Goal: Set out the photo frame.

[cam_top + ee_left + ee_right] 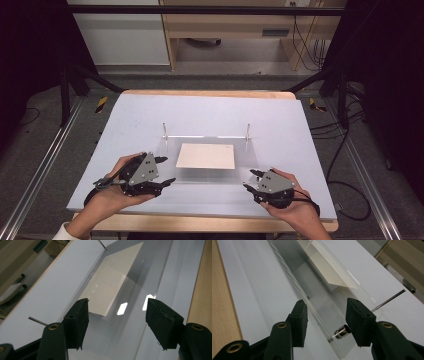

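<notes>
Grippers are sitting at the near corners of the clear acrylic frame point(210, 167) mid-counter: my left gripper point(165, 171) is gaping empty, my right gripper point(325, 322) is straddling its edge unclamped. Next, I'm judging, both must pinch together.

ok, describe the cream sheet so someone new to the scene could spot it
Start at the pale blue board covering the table. At its middle, between the two grippers, stands a clear acrylic frame on thin metal posts. The cream sheet lies within it: a plain rectangle, the one opaque thing among see-through plastic and slim pins.
</notes>
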Demonstrator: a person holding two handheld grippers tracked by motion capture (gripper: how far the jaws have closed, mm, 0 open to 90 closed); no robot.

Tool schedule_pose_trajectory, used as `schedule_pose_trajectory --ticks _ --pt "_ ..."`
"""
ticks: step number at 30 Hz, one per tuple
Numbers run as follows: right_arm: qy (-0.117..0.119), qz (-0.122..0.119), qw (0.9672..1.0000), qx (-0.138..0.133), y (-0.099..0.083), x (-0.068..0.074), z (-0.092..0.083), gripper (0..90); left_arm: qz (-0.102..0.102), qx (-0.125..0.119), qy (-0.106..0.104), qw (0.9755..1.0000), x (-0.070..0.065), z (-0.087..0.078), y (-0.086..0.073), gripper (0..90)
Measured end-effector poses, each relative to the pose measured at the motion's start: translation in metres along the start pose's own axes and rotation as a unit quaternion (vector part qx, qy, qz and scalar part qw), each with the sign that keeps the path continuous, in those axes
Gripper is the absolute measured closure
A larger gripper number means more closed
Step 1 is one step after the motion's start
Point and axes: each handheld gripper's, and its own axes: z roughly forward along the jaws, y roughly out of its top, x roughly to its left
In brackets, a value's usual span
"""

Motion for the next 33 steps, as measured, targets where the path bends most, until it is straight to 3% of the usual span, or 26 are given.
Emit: schedule_pose_trajectory --ticks 10,16,24,33 --pt "0.006 0.017 0.9998 0.000 0.008 -0.008 -0.003 53.0 0.023 0.002 -0.007 0.9997 -0.007 -0.002 -0.002 33.3" --pt "0.010 0.027 0.9996 0.000 0.012 -0.013 -0.004 53.0 0.023 0.006 -0.004 0.9997 -0.006 0.001 -0.006 36.4" --pt "0.014 0.033 0.9994 0.001 0.015 -0.017 -0.004 53.0 0.033 0.013 0.004 0.9994 -0.004 0.003 -0.010 44.3" --pt "0.017 0.038 0.9991 0.006 0.019 -0.020 -0.005 53.0 0.060 0.028 0.016 0.9977 -0.002 0.005 -0.015 53.8"
